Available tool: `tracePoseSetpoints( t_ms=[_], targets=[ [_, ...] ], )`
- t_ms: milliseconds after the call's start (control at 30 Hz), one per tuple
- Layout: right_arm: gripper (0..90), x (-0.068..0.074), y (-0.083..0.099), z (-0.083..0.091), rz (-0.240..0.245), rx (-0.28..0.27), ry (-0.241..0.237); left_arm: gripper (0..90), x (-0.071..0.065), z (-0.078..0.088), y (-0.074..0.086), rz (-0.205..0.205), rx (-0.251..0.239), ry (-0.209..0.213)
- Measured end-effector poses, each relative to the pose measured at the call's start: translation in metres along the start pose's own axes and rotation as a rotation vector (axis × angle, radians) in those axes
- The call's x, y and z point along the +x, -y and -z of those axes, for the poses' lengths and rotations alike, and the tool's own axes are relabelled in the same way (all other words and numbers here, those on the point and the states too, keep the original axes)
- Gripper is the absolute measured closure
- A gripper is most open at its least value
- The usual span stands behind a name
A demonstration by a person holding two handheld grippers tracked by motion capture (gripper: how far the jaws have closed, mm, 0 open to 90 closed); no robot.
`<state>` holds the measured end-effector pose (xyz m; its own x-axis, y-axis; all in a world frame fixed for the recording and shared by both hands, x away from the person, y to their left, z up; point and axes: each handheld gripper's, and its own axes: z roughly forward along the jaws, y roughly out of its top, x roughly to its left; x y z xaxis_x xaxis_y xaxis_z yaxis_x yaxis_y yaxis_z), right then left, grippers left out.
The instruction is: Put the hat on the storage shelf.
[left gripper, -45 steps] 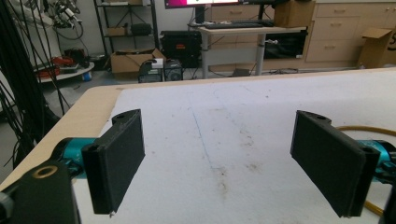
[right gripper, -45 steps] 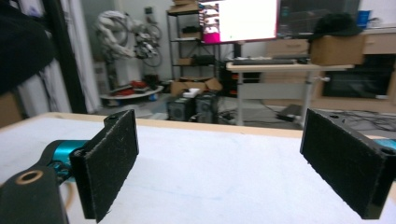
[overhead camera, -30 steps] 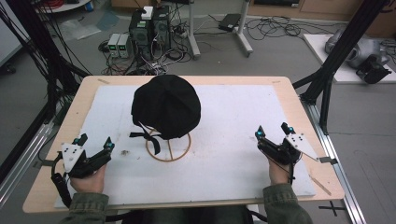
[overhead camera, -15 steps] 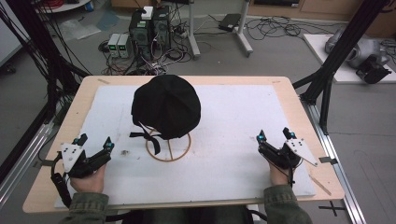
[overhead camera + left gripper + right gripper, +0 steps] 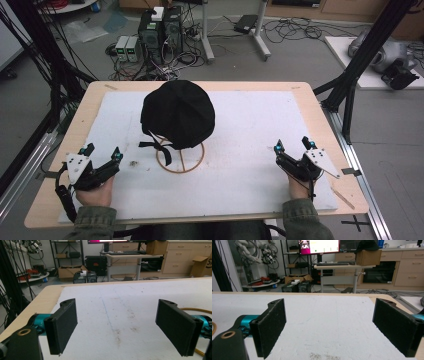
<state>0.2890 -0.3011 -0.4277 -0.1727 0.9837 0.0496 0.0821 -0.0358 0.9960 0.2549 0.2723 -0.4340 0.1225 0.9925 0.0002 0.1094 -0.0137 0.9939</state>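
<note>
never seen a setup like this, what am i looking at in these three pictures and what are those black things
A person sits at a table covered by a white board, holding a hand-held two-jaw gripper in each hand. The high view looks down from above: the left gripper is at lower left, the right gripper at lower right. The other two pictures come from small cameras riding on each gripper, so the black slabs rising from the bottom are that gripper's own jaws, spread wide apart. In the middle stands a black cap on a thin wire stand with a ring base. Neither gripper holds or touches anything; both rest low near the table's front edge.
</note>
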Motion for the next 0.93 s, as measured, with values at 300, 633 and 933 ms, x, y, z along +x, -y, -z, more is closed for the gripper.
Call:
tracePoseSetpoints(
  t_ms=[300,633,933],
  targets=[
    [10.8,0.0001,0.0002,-0.0005,-0.003,0.005,-0.008,17.8,0.0001,-0.0003,0.0001,-0.002,0.002,0.000],
    [10.8,-0.0012,0.0008,-0.0012,-0.015,0.016,-0.022,17.8,0.0005,-0.0019,0.0009,-0.002,0.014,0.007],
    [10.8,-0.0043,-0.0013,-0.0022,-0.009,0.024,-0.028,16.9,0.0011,-0.0044,0.0013,-0.001,0.026,0.017]
  ],
)
